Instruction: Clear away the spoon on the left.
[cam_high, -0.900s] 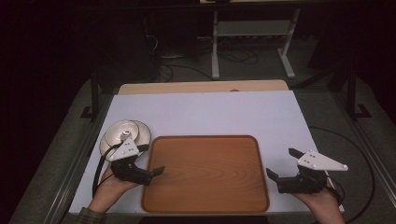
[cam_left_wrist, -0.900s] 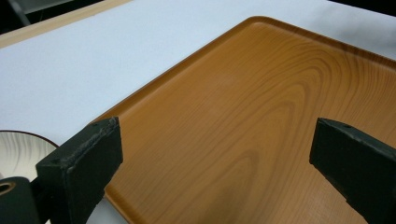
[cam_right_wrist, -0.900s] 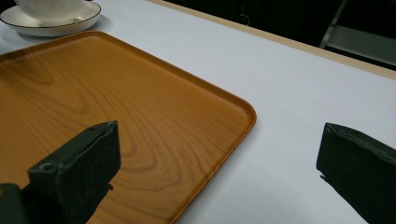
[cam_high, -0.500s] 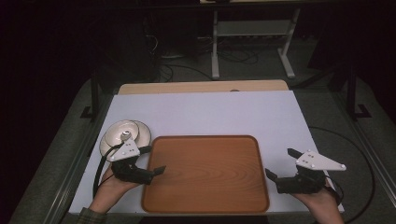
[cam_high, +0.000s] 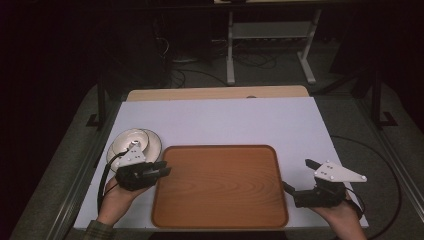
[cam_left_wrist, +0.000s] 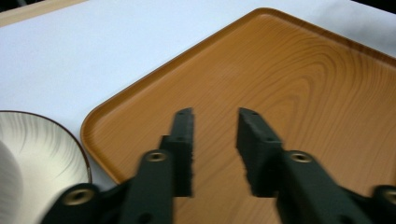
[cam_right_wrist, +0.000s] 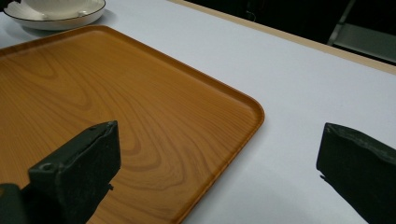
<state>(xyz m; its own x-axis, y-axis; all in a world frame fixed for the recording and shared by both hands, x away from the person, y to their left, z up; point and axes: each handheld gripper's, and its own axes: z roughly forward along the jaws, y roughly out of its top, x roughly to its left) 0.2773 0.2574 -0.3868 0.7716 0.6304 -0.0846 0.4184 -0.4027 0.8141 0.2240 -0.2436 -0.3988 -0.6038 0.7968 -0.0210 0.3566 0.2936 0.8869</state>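
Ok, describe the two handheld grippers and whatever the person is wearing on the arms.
Both are black two-jaw tools. The left gripper has flat, rough-edged black pads on arms with brass-coloured screw holes, a pale three-cornered plate on top and a black cable looping off its rear. The right gripper carries a larger pale three-cornered plate with small holes. A green plaid cuff shows at the left wrist.

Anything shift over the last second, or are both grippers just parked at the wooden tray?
Little has changed. The left gripper has edged slightly inward, its empty, partly open jaws now over the left edge of the brown wooden tray. The right gripper keeps its place off the tray's right edge, jaws wide open and empty. The white plate with the dark rim and the tray stayed put.
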